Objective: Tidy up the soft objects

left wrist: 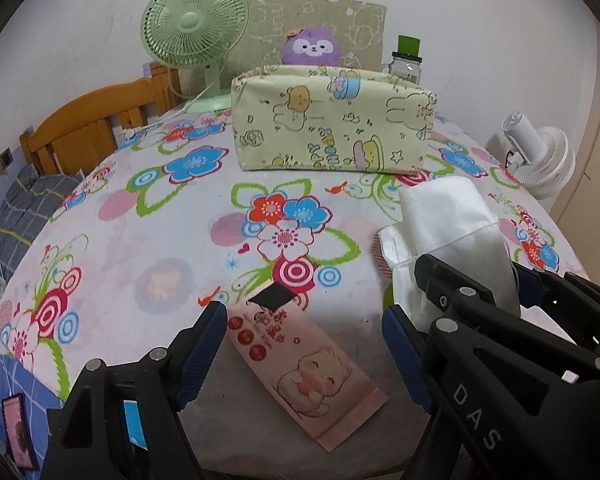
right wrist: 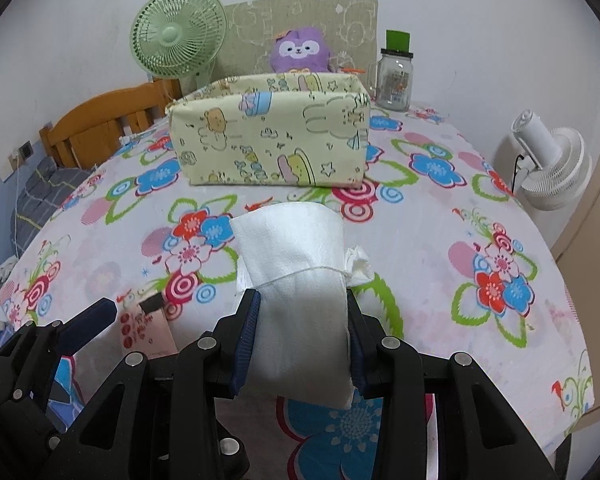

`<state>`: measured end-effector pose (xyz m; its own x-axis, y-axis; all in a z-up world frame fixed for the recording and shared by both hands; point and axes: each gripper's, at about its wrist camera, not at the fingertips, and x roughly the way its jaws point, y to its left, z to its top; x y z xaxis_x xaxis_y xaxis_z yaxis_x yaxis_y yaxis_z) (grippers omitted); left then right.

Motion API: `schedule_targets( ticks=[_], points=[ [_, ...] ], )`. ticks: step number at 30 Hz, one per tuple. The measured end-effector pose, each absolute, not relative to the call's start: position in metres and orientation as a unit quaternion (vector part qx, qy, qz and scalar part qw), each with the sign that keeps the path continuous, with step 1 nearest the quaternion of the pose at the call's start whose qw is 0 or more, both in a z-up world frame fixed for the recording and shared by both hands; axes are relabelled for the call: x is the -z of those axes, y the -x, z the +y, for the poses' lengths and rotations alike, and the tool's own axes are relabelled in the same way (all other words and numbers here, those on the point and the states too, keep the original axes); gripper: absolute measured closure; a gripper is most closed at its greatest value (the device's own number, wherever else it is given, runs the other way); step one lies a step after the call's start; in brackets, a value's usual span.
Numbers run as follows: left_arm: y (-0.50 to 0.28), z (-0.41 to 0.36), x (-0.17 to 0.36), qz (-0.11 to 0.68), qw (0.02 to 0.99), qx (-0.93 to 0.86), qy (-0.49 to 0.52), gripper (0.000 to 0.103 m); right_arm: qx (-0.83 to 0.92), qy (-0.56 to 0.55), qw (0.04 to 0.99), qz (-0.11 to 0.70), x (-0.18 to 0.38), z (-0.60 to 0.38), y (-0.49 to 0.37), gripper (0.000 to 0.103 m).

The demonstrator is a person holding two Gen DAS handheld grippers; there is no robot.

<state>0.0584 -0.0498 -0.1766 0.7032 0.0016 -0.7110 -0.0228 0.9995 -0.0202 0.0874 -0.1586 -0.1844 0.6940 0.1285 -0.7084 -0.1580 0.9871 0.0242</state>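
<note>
- right gripper (right wrist: 302, 336): jaws clamped on a folded white tissue wad (right wrist: 300, 272), pinched at its near half; the far half sticks out ahead, free, above the floral cloth (right wrist: 440, 240) on the surface.
- left gripper (left wrist: 304, 344): jaws wide, nothing between the pads; the pink tissue pack (left wrist: 312, 372) lies flat on the cloth under the gap, near edge of the surface, skewed.
- White tissue wad sits just right of the pink tissue pack; loose crumpled tissue (right wrist: 358, 262) beside it on the right.
- Yellow fabric box (right wrist: 272, 136) stands far centre, open top, probably the goal bin for soft things.
- Step, as I judge it: lower onto the pack with the left while the right carries the tissue.
- Do well: straddle the pack across its short width, turn the wrist to match its skew, close only once both pads reach its edges.
- Keep the right squeeze steady; the tissue is limp and could slip out.
- Risk: the two grippers are close, so fingers may clash; the pads may also snag the cloth.
</note>
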Motion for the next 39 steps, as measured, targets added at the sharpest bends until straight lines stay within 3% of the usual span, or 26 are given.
schedule_targets(
  ticks=[13, 17, 19, 20, 21, 39],
  points=[
    [-0.055, -0.055, 0.192, 0.395, 0.918, -0.028, 0.029, 0.016, -0.064, 0.023, 0.915, 0.398, 0.197, -0.165, -0.091, 0.061],
    [-0.057, -0.055, 0.192, 0.395, 0.917, -0.036, 0.035, 0.027, -0.063, 0.02, 0.915, 0.398, 0.198, -0.166, -0.092, 0.06],
    [-0.056, -0.055, 0.192, 0.391, 0.919, -0.047, 0.035, 0.04, -0.063, 0.015, 0.915, 0.398, 0.198, -0.168, -0.093, 0.06],
    [-0.056, -0.055, 0.192, 0.388, 0.92, -0.05, 0.034, 0.054, -0.063, 0.013, 0.915, 0.398, 0.198, -0.168, -0.094, 0.06],
    [-0.056, -0.055, 0.191, 0.386, 0.92, -0.051, 0.036, 0.06, -0.062, 0.012, 0.915, 0.398, 0.197, -0.168, -0.094, 0.06],
    [-0.075, -0.061, 0.18, 0.389, 0.92, -0.026, 0.046, 0.063, -0.051, -0.01, 0.917, 0.397, 0.182, -0.176, -0.113, 0.06]
  ],
)
